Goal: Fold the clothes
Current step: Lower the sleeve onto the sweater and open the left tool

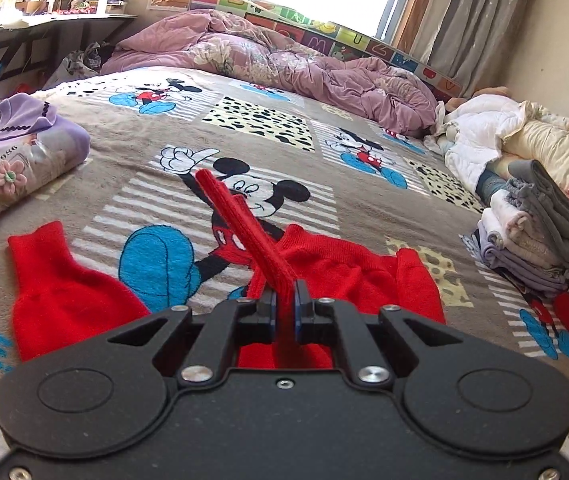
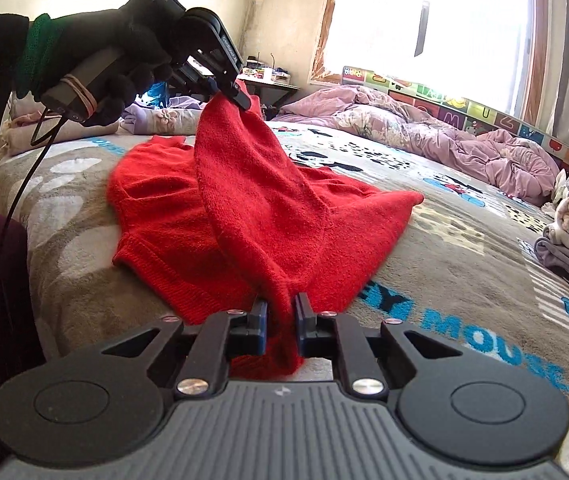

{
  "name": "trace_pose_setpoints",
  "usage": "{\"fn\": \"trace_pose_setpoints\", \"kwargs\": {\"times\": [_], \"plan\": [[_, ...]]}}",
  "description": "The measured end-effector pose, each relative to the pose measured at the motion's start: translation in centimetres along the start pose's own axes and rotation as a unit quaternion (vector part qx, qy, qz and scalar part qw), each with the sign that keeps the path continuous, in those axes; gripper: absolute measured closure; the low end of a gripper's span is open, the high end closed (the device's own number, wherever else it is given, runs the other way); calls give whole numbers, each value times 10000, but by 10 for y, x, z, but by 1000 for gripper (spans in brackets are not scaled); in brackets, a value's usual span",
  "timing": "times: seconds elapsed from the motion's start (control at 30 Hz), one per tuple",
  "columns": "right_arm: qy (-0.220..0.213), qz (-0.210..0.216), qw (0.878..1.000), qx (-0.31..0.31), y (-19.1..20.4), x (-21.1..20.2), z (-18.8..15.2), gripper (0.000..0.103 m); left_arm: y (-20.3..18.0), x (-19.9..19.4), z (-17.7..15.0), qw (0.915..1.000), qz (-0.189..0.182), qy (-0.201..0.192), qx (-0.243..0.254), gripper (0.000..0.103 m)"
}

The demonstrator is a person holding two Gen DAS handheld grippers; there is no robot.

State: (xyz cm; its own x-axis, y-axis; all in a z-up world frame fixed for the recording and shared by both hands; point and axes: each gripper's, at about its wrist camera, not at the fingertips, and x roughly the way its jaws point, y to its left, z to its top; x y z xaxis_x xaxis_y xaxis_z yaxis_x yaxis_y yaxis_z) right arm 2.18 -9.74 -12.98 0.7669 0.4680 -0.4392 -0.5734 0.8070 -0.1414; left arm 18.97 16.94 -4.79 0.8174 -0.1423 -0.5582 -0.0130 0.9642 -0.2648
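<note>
My right gripper point(image 2: 280, 320) is sitting nearest the lens, black matte body with ribbed grey deck, jaws pinching a bunched fold of the red sweater point(image 2: 268, 208). My left gripper point(image 1: 284, 300) is clamping tight on a thin ribbed edge of the same knit, which is sticking up like a stiff strip; in the right wrist view it point(image 2: 240, 94) is hanging above the bed in a black-gloved hand point(image 2: 124, 64). The fleece blanket point(image 1: 324, 168) is covering the bed, plush, taupe with cartoon mouse panels. The sweater is lying on it, fuzzy wool, partly lifted into a draped tent between both grippers, one sleeve point(image 1: 56, 280) lying flat to the side. A crumpled mauve quilt point(image 1: 276, 60) is bunching by the window. Folded stack point(image 1: 532, 232) is sitting right, soft greys and creams. A folded lilac garment point(image 1: 16, 160) is lying left.
</note>
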Motion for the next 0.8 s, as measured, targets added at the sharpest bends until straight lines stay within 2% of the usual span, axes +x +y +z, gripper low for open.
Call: {"fn": "trace_pose_setpoints", "kwargs": {"times": [0.1, 0.2, 0.23, 0.27, 0.33, 0.53, 0.7, 0.8], "plan": [[4, 17, 10000, 14, -1, -2, 0, 87, -5, 13, -6, 9993, 140, 261, 213, 98], [-11, -60, 10000, 54, 0, -10, 1, 85, -6, 14, -9, 9996, 75, 208, 187, 98], [-30, -96, 9999, 54, 0, -13, 1, 80, -5, 14, -8, 9997, 51, 187, 146, 98], [-49, -130, 9999, 50, 1, -17, 0, 69, -5, 14, -8, 9997, 36, 182, 133, 98], [-74, -179, 9998, -38, 3, -22, -1, 55, -6, 13, -7, 9998, 18, 162, 145, 98], [-107, -343, 9993, -56, 4, -17, -3, 57, -10, 10, -1, 9997, -67, 108, 222, 98], [-430, -229, 9986, -220, 11, -15, 0, 55, -13, 8, 2, 9994, -184, 40, 293, 98], [73, 76, 9992, -378, 14, -3, -1, 54, -11, 12, -5, 9994, -146, 94, 294, 98]]}}
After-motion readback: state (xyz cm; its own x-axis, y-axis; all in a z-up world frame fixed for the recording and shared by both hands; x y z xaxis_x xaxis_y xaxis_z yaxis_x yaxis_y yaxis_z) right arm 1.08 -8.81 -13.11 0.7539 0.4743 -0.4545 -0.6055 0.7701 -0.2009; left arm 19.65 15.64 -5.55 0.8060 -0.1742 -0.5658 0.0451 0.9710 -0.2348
